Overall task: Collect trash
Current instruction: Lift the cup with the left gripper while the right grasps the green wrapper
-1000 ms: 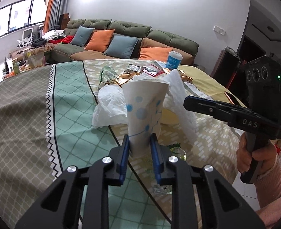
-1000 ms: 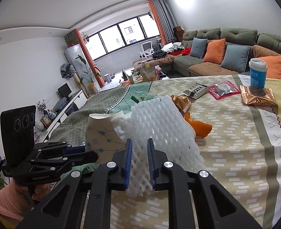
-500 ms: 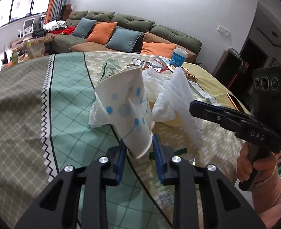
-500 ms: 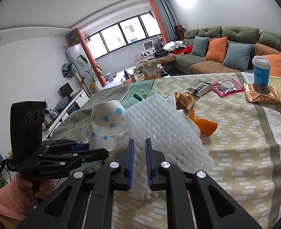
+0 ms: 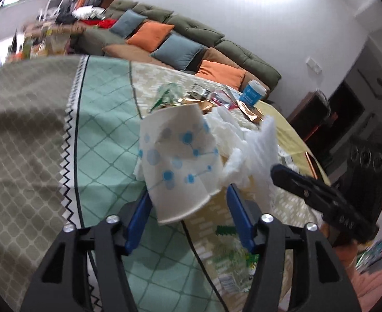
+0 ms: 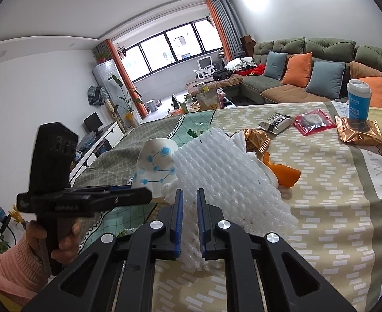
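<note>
- Your left gripper (image 5: 188, 213) had just been opening; its blue pads stood apart, with the paper cup (image 5: 180, 163) tilted between them. The picture was blurred, so whether the left pad still touched the cup I could not tell; the right pad looked clear of it.
- Your right gripper (image 6: 190, 208) was clamped on the white foam netting (image 6: 229, 179), its pads pressing the sheet's near edge.
- The cup leaned against that netting, just to its left in the right wrist view, above the patterned tablecloth (image 6: 333, 208).
- Beyond them lay orange peel (image 6: 287, 174), a gold wrapper (image 6: 255, 137), a dark packet (image 6: 276, 122), a red packet (image 6: 313, 122) and a second gold wrapper (image 6: 359, 132) under a blue lidded cup (image 6: 358, 101).
- Your hand (image 6: 61, 239), in a pink sleeve (image 6: 14, 262), gripped the left handle.
</note>
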A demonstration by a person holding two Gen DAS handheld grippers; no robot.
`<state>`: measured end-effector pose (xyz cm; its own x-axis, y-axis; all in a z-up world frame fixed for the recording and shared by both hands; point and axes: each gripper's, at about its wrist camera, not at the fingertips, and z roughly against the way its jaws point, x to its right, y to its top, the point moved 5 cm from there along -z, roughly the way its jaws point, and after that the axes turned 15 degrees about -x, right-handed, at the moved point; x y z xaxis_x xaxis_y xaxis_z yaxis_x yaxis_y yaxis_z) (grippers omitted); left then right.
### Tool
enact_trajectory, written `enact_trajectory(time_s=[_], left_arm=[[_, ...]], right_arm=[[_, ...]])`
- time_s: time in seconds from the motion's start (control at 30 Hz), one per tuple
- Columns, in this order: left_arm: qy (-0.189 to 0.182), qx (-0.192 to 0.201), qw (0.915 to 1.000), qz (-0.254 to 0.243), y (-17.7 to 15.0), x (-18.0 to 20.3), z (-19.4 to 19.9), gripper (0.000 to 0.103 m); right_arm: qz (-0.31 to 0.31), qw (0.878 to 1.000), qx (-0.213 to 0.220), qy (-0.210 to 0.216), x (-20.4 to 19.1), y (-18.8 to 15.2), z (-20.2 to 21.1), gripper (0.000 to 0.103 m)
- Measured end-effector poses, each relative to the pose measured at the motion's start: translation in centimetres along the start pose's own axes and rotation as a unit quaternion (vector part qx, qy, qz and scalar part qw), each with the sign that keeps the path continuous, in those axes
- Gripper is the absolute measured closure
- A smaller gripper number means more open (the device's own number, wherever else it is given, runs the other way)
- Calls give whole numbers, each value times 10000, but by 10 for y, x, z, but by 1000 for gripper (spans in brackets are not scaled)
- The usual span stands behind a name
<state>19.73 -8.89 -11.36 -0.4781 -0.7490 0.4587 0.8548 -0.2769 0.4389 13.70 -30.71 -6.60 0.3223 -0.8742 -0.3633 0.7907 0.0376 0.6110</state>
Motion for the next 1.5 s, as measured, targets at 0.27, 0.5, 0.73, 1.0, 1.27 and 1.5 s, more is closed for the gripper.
enact_trajectory(time_s=[0.27,0.5,0.73,1.0,1.27,1.5], left_arm=[[-198,43,9994,275,-1,-11,1,76],[21,199,9997,144,-10,-8,12,78],[197,322,9993,39,-21,-6,25,79],[417,532,9977,93,-42,-13,48,80],[618,778,9949,177,-62,-26,77,81],[705,891,9932,254,-79,-34,94,81]], right_arm=[[62,9999,79,-6,-3,2,4,96],[-26,9995,269,-186,6,8,16,78],[831,9957,-349,232,-33,-12,5,59],[700,9924,-942,372,-42,-37,-20,56],[333,9947,-935,264,-31,-39,-21,48],[538,9941,-944,-34,-48,-45,-29,61]])
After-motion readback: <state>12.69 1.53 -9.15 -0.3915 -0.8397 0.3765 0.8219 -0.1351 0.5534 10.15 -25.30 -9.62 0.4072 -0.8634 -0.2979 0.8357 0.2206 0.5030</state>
